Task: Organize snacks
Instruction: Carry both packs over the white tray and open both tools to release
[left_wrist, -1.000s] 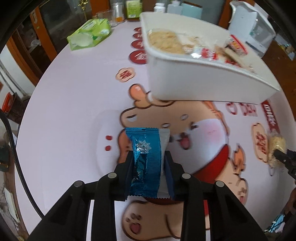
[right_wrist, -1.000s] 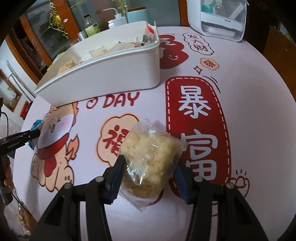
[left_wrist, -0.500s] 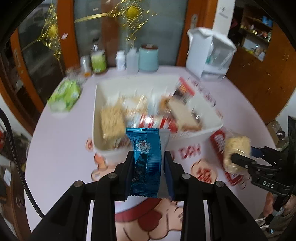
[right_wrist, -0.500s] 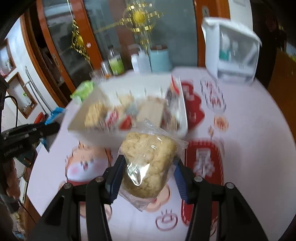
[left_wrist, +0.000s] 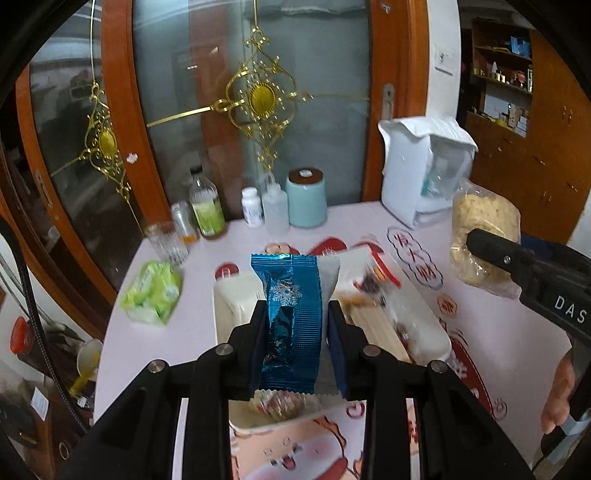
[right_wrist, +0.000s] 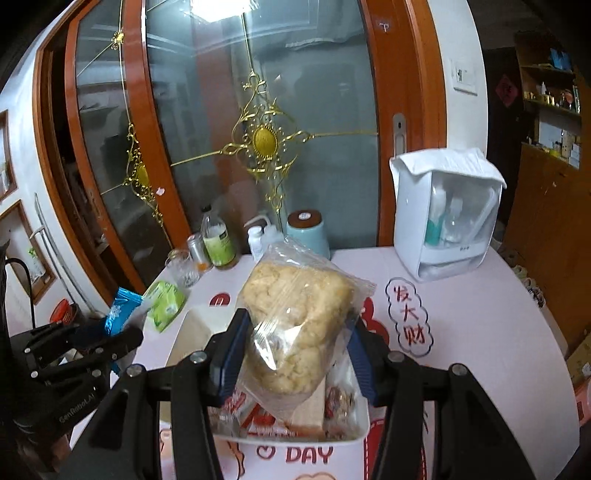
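My left gripper (left_wrist: 296, 334) is shut on a blue foil snack packet (left_wrist: 291, 317) with a snowflake print, held upright above the white snack bin (left_wrist: 236, 306). My right gripper (right_wrist: 295, 350) is shut on a clear bag of pale puffed snack (right_wrist: 295, 325), also raised over the white bin (right_wrist: 195, 328), which holds several wrapped snacks. In the left wrist view the right gripper (left_wrist: 480, 242) and its clear bag (left_wrist: 484, 236) hang at the right, with a person's hand below. The left gripper (right_wrist: 122, 332) with its blue packet (right_wrist: 122, 306) shows at the left of the right wrist view.
A green tissue pack (left_wrist: 153, 291) lies left of the bin. Bottles, a glass and a teal jar (left_wrist: 306, 197) line the table's far edge, with a white dispenser box (left_wrist: 424, 171) at the far right. Glass doors with orange frames stand behind the table (right_wrist: 480, 332).
Both grippers have risen well above the table with their snacks still held. The views have tilted up from the tablecloth to the bin's inside and the doors behind.
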